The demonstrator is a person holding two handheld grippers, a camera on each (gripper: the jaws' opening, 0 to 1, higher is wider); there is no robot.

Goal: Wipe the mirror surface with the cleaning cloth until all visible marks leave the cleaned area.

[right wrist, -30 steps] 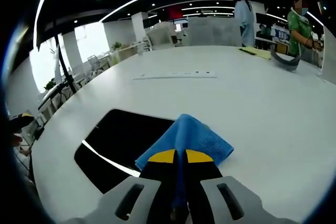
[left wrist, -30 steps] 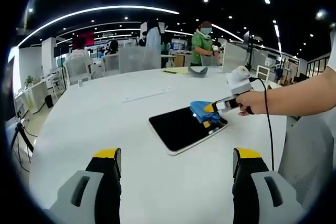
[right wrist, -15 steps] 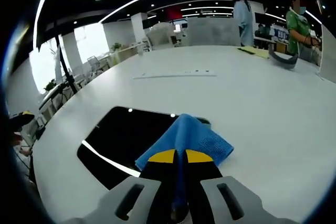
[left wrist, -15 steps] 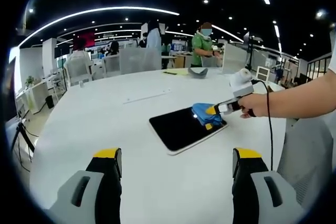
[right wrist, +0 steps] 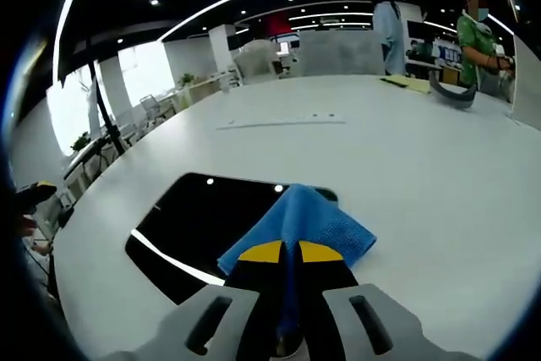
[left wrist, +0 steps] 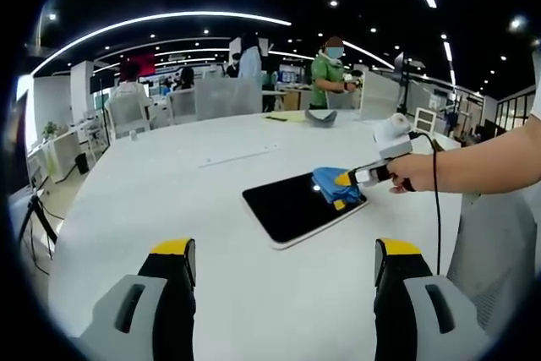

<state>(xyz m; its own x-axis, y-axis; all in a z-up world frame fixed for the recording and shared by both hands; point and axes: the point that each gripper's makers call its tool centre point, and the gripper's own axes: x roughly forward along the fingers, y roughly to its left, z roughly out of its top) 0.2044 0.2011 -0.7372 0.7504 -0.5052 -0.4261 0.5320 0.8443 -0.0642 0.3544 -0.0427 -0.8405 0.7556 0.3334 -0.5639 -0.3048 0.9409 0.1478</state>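
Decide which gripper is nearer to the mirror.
Right. The right gripper presses the blue cloth onto the mirror at its edge; the left gripper hangs open, apart from it, over the table.

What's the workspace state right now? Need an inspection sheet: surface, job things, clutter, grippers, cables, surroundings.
Surface: white round table, mostly bare.
Job's things: dark mirror lying flat; blue cleaning cloth resting on its near-right corner.
Clutter: long thin strip farther out on the table; grey curved item and yellow sheet at the far edge.
Grippers: right gripper shut on the cleaning cloth; left gripper open, holding nothing, short of the mirror.
Cables: black cable hanging from the right gripper.
Surroundings: open office, chairs, people standing beyond the table.
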